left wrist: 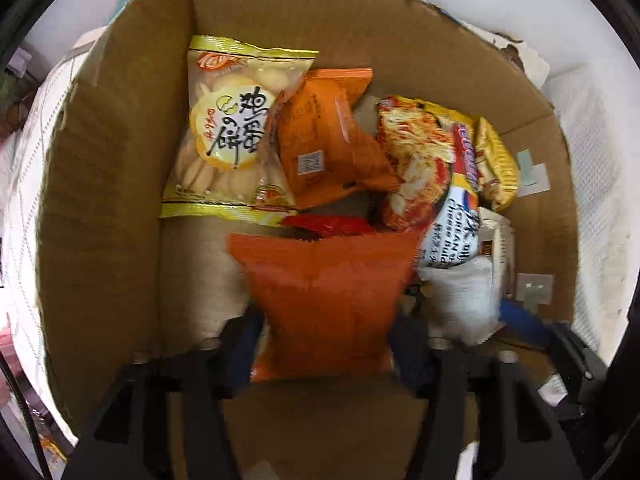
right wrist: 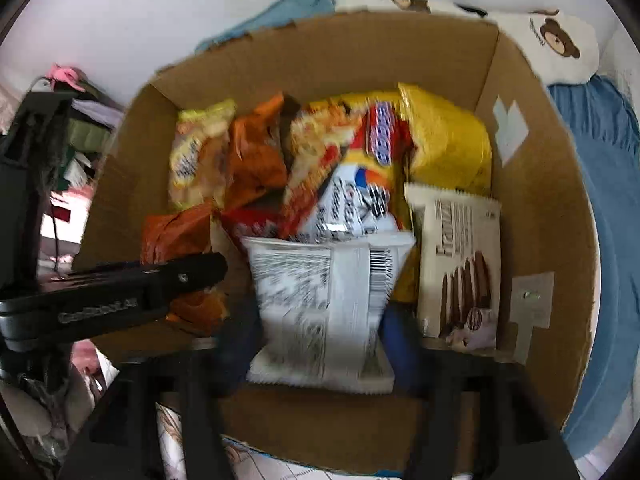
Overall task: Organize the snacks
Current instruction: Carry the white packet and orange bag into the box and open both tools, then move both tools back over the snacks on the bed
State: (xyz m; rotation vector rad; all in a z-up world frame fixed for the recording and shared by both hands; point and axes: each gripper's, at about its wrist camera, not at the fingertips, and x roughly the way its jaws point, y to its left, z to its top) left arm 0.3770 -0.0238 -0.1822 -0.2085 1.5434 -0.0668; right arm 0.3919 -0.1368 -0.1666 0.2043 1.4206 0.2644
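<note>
Most snacks already lie in the cardboard box (left wrist: 100, 200) — rice crackers (left wrist: 232, 132), noodles, wafers; left gripper (left wrist: 326, 332) stands parted around an orange packet (left wrist: 324, 300), right gripper (right wrist: 320, 320) parted around a white packet (right wrist: 320, 304); both packets hang over the box, apparently being let go.

Black hand-held gripper (left wrist: 326, 344), blue fingers (left wrist: 248, 340)
</note>
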